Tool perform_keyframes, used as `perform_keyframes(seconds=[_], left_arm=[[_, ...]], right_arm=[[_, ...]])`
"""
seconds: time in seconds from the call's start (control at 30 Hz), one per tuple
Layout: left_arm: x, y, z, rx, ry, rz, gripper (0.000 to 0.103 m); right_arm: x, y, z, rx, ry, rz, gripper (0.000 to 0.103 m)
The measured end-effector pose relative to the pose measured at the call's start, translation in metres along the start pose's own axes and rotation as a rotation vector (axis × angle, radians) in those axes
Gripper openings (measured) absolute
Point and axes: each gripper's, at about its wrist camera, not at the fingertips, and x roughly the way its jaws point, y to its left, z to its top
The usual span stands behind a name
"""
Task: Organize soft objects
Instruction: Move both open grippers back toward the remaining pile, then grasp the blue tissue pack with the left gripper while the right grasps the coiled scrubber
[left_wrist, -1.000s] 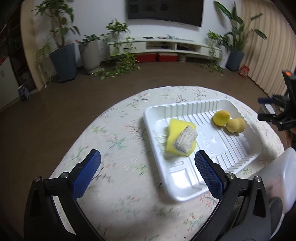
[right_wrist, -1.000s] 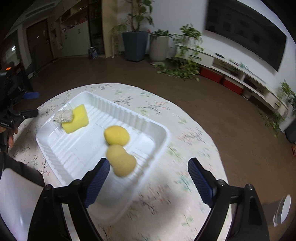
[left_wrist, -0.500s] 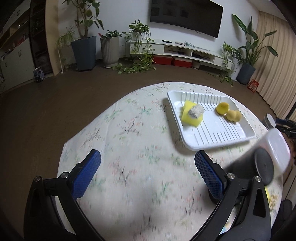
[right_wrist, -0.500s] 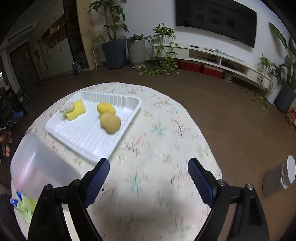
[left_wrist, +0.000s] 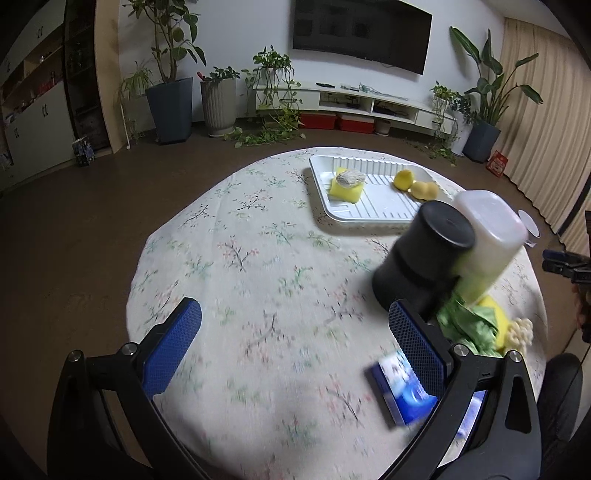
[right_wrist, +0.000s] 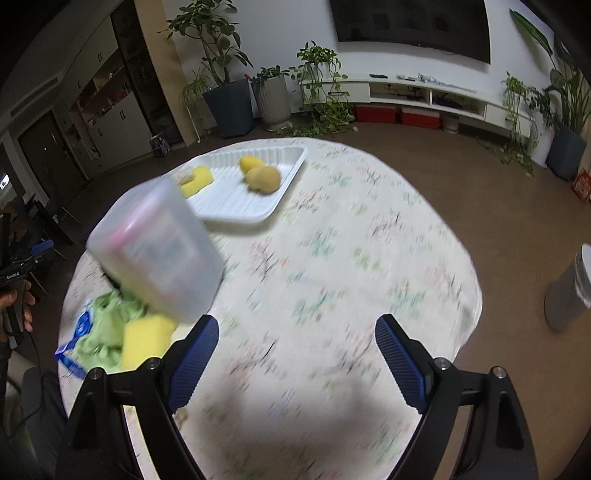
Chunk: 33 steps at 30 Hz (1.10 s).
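I have both grippers over the round desk (left_wrist: 258, 258), and neither is grasping anything: the left gripper (left_wrist: 291, 339) has its blue fingers (left_wrist: 173, 343) spread wide over bare cloth, and the right gripper (right_wrist: 295, 358) is released the same way, its fingers (right_wrist: 399, 362) apart above the near edge. On the far side of the desk sits the white tray (left_wrist: 373, 210), and the soft things already lie in it: a yellow sponge (left_wrist: 345, 188) with a grey scrubber (left_wrist: 350, 178) on top at the left end, and two yellow puffs (left_wrist: 415, 184) touching each other toward the right end. From the right wrist I see the same tray (right_wrist: 240, 199) with the puffs (right_wrist: 260, 175) near its middle. More soft items lie loose on the desk near the person's side: a green cloth (left_wrist: 469, 325), a second sponge (right_wrist: 146, 339) beside it, and a pale knobbly piece (left_wrist: 521, 330) at the edge. A blue packet (left_wrist: 399, 391) lies just behind my left gripper's right finger. A black cup (left_wrist: 424, 258) and a translucent tub (left_wrist: 487, 236) stand tilted and blurred just beyond the cloth; I cannot tell whether they rest on the desk.
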Motion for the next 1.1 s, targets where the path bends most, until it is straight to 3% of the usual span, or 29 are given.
perform_keyframes(seconds=[0.53,0.77,1.0,1.1], left_arm=[[-0.055,-0.064,-0.077,0.022,0.008,-0.100,0.103],[-0.046,-0.100,-0.100,0.066,0.029,-0.124,0.103],[-0.029,-0.114,-0.110,0.061,0.024,-0.126,0.103],[-0.025,-0.127,-0.108,0.109,0.011,-0.120,0.103]], right_arm=[[-0.024,0.088,-0.079,0.011,0.051,0.112,0.089],[-0.020,0.122,-0.109,-0.030,0.058,0.099,0.089],[-0.012,0.132,-0.114,-0.024,0.058,0.078,0.089],[-0.006,0.137,-0.114,-0.035,0.061,0.060,0.089]])
